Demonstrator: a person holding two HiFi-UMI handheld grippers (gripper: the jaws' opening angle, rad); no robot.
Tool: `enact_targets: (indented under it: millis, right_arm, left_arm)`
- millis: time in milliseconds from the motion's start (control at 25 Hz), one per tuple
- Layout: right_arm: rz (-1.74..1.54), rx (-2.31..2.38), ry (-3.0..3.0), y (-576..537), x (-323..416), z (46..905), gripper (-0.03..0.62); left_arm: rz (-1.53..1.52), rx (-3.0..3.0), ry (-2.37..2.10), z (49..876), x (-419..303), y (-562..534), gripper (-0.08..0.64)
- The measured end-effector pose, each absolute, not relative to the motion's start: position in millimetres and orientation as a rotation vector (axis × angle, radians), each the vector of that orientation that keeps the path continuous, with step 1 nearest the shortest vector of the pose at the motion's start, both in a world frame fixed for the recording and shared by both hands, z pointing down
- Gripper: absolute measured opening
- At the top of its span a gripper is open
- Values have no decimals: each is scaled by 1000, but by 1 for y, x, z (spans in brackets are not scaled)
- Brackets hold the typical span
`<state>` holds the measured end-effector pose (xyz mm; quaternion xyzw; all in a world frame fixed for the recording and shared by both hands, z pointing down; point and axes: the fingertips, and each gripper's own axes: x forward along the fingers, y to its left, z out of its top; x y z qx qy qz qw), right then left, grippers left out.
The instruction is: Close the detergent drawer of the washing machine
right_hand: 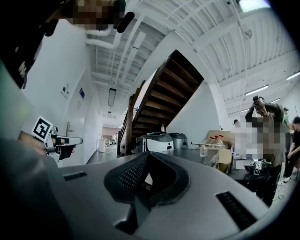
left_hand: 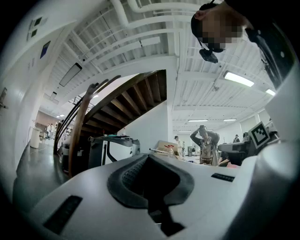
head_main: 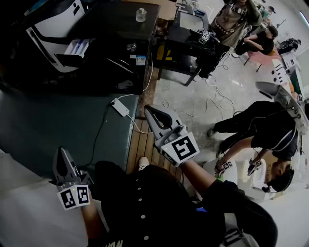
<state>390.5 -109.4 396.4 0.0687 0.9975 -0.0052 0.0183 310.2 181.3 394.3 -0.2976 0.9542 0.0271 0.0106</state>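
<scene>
Your left gripper: clenched, its pads met around a small oval hollow with nothing in it; it is held level at your left side.
Your right gripper: clenched likewise and holding nothing; it is level and reaches further out than the left one.
Your two grippers: well apart from each other, both over the floor, touching nothing.
Wooden planks: a strip of the floor directly under your right gripper.
Power strip: white, lying on the floor at the edge of the planks, just beyond your right gripper, with a cable trailing from it.
Dark cabinet: standing beyond the power strip, with a clear bottle on its top near the right edge.
Washing machine: white, just left of the cabinet, well apart from both of your grippers.
Detergent drawer: standing out from the machine's front, its pale compartments showing.
Staircase: dark treads rising behind the machine.
Crouching person: on the floor to your right.
</scene>
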Motion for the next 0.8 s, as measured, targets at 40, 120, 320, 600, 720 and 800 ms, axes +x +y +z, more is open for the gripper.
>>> enact_targets:
  millis: [40, 120, 320, 600, 720, 800]
  right_arm:
    - [-24, 208, 3096, -109, 390, 396, 28]
    - [-32, 200, 3105, -107, 390, 398, 28]
    - [-86, 208, 3088, -104, 397, 405, 28]
    - [-88, 222, 3107, -96, 393, 413, 31]
    - [-108, 260, 3089, -89, 386, 408, 209]
    - [-121, 284, 3075, -85, 381, 408, 209]
  left_arm:
    - [79, -924, 2979, 395, 311, 183, 5]
    - [73, -917, 2981, 396, 312, 185, 5]
    - [68, -912, 2979, 400, 318, 185, 5]
    - [63, -880, 2983, 398, 319, 195, 5]
    - [59, -861, 2983, 395, 320, 200, 5]
    - [51, -843, 2990, 393, 320, 205, 5]
